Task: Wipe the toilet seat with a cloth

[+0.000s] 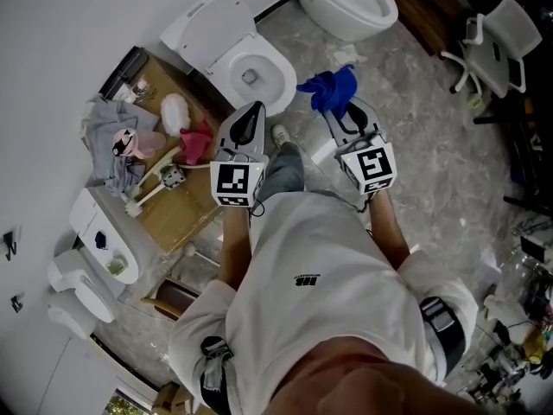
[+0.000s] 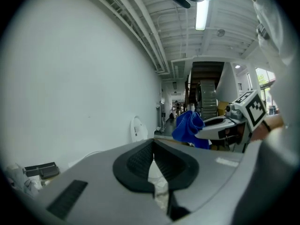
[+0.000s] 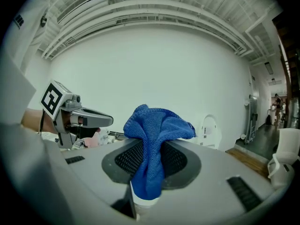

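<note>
You are holding the right gripper (image 3: 151, 149) with its fingers pinching the blue cloth (image 3: 157, 125); the cloth is bunching above the fingertips and hanging down between them. You are holding the left gripper (image 2: 153, 146) with its fingers pressed together at the tips, with nothing between them.

In the head view both grippers are pointing forward, side by side above your legs. The tip of the left one is showing over the front rim of the toilet seat (image 1: 278, 69); whether it is touching cannot be told. The cloth is showing just to the right of the seat, over the grey stone floor (image 1: 423, 137), and is not lying on the seat.

The seat is lying down on the bowl; the lid (image 1: 206, 24) is standing open behind it. A second toilet (image 1: 350, 3) is standing at the top of the view, well apart from the first.

Left of the seat, a wooden desk (image 1: 186, 210) is carrying a grey cloth (image 1: 105, 128), a pink cloth (image 1: 197, 142), a brush (image 1: 151, 184) and a white fluffy item (image 1: 175, 111); the pink cloth is lying just beside the left gripper.
</note>
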Tool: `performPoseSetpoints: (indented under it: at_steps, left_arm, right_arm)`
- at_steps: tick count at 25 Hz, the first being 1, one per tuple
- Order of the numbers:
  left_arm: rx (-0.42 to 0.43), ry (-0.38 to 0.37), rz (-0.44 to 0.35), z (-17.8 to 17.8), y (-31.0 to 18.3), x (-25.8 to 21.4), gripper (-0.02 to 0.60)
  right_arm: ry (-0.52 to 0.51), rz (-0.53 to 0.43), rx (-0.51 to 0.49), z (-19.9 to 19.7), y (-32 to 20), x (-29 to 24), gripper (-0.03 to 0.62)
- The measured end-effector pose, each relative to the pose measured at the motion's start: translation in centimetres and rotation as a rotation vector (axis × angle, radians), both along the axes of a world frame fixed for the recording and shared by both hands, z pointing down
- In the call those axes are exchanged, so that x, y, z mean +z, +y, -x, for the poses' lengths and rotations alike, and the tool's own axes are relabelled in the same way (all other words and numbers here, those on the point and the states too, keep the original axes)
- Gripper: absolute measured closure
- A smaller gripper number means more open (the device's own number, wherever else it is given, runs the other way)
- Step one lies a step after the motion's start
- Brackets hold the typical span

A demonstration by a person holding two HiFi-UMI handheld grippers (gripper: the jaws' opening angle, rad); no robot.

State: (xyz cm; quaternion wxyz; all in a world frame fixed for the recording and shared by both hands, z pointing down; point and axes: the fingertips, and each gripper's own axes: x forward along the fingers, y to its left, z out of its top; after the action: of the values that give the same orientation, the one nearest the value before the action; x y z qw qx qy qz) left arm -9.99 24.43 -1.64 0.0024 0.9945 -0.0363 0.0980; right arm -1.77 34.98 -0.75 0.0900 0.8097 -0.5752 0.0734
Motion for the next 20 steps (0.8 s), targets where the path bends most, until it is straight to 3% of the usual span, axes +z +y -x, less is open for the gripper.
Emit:
performPoseSetpoints:
  at_steps: [9,20]
  left_arm:
    - [-0.071,-0.002,0.049,-7.4,-8.9,2.0,0.571]
    - [-0.168,-0.043,0.089,-12.1,-18.6,6.7,0.571]
  right_arm:
    - [-0.031,0.051,-0.063,-7.5,-9.4,1.6,0.499]
    - [-0.052,0.111,-0.169,-12.3,-21.1,5.3,0.499]
